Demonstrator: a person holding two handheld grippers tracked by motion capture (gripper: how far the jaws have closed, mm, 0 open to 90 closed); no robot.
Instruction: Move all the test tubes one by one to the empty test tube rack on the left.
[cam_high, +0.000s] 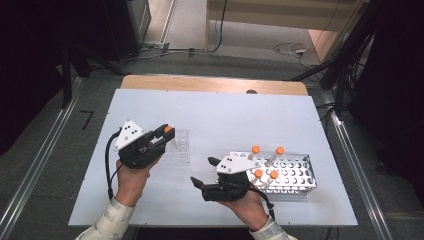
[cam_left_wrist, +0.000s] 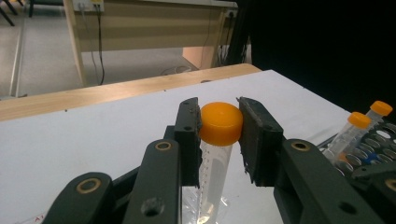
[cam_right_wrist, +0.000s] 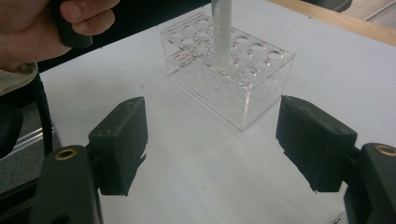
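Left tool grips orange-capped tube — tube's foot cut off.

Around my counter: grey carpet floor, light wood desk behind, cables trailing, dark cabinet left, metal rails alongside.

Orange-capped tube over clear rack
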